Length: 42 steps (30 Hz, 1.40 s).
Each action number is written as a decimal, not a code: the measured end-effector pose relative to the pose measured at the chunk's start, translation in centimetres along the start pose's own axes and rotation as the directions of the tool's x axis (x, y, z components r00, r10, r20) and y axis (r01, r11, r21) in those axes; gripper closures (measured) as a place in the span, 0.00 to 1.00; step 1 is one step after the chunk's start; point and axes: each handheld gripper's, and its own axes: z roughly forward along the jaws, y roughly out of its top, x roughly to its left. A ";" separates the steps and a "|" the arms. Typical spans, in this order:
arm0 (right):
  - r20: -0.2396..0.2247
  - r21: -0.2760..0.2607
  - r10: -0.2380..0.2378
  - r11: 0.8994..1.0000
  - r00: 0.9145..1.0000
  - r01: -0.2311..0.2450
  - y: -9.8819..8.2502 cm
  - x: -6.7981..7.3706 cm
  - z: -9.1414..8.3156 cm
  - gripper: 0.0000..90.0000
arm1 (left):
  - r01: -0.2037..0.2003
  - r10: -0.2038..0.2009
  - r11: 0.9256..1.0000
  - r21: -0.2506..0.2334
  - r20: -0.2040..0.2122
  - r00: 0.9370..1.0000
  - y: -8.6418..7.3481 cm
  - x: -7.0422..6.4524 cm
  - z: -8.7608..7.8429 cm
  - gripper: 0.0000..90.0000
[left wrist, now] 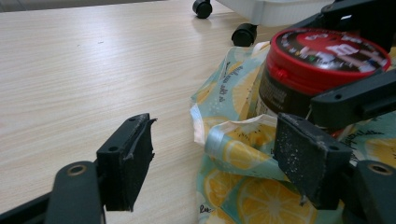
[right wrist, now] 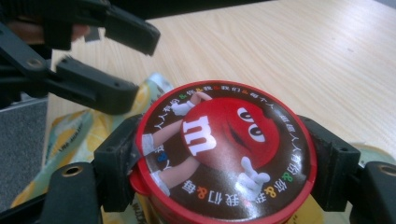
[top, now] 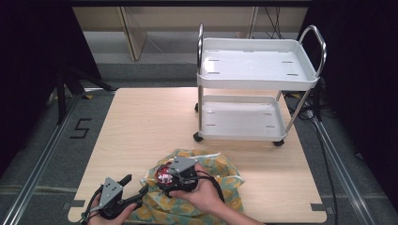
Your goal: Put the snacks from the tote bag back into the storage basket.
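Note:
A jar with a red printed lid stands in the folds of a lemon-patterned bag at the table's front middle. My right gripper is shut on the jar, one jaw on each side just under the lid. To the left of the jar my left gripper is open, and the bag's folded rim lies between its jaws. In the left gripper view the jar rises just past the right jaw. In the right gripper view the left gripper hangs open at upper left.
A white two-shelf cart with chrome handles stands on the wooden table at the back right; its black wheels sit just beyond the bag. Bare wood lies to the left and between bag and cart.

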 end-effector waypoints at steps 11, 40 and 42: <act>-0.002 -0.038 0.023 0.999 1.000 -0.023 0.9 -0.2 -1.4 0.29 | -0.010 0.010 1.000 0.008 0.003 1.000 0.0 0.1 0.0 0.31; 0.019 -0.105 0.026 0.994 0.999 -0.023 1.5 -0.8 -5.1 0.29 | -0.021 0.021 1.000 -0.003 -0.006 1.000 0.2 0.0 -0.1 0.32; 0.016 -0.107 0.035 0.994 0.999 -0.033 1.6 -1.0 -5.3 0.29 | -0.029 0.029 1.000 -0.003 -0.008 1.000 0.2 -0.1 -0.1 0.32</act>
